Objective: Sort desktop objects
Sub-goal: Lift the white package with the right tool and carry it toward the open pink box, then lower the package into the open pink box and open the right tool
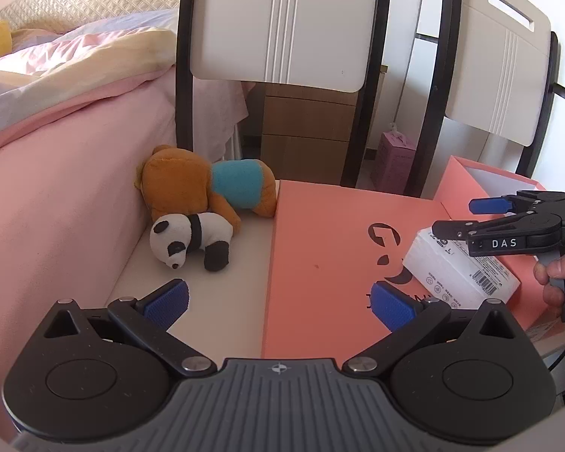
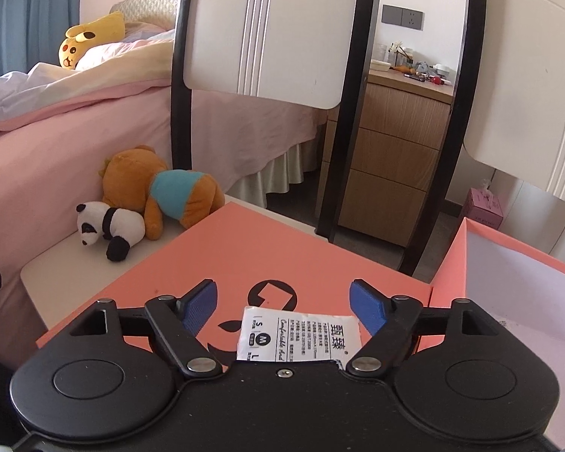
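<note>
Panda (image 1: 190,241) against bear (image 1: 207,184), unobstructed

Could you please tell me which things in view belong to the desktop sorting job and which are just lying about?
Belong to the job:
- panda plush
- brown bear plush
- white packet
- pink lid
- open pink box
- left gripper and right gripper, both open

Just lying about:
- bed
- yellow plush
- two chairs
- wooden drawers
</note>
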The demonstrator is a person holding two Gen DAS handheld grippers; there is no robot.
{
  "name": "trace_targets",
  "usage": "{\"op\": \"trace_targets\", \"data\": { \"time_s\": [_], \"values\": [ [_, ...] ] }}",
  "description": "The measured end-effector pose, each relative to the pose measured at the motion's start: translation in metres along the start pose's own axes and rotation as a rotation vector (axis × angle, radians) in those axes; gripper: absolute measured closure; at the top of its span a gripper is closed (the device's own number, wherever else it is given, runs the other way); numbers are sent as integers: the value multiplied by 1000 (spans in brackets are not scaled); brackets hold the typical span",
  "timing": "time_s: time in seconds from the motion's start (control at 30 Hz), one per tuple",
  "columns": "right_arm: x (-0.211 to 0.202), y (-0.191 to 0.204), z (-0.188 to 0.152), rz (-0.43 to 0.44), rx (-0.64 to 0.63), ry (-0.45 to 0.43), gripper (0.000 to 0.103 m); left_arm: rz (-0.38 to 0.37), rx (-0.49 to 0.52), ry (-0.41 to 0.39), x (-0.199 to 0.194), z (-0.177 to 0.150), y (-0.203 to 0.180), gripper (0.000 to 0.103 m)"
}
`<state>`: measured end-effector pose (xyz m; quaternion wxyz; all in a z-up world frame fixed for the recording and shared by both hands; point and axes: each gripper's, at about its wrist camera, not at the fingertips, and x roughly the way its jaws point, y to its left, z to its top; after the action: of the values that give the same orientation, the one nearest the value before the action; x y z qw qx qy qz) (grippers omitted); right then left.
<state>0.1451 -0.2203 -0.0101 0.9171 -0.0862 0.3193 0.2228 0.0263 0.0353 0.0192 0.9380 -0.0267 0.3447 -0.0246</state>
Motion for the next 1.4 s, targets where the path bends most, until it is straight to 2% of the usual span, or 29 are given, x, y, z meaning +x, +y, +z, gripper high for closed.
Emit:
{"op": "trace_targets", "data": {
  "time_s": [0.1,0.23,0.33,0.7,0.93,1.03,1.23,1.4],
  "values": [
    [8,0,-9,-14,-2,49,16,-3,13,1,0,-1,-4,0],
    [16,3,-18,-42,-23,97,14,-6,21,3,1,-3,-7,0],
    [22,4,-24,-47,-37,129,8,-4,24,2,1,-4,-8,0],
    [43,15,-36,-120,-122,253,7,1,27,1,3,-5,-9,0],
    [36,16,-33,-100,-142,218,18,0,31,1,3,-6,-10,0],
    [32,17,-31,-95,-146,198,19,2,28,1,3,-6,-10,0],
    [7,10,-12,-74,-86,94,19,0,24,-2,2,-6,-9,0],
    [-31,0,10,-8,12,-43,19,0,23,-3,2,-5,-8,0]
  ]
}}
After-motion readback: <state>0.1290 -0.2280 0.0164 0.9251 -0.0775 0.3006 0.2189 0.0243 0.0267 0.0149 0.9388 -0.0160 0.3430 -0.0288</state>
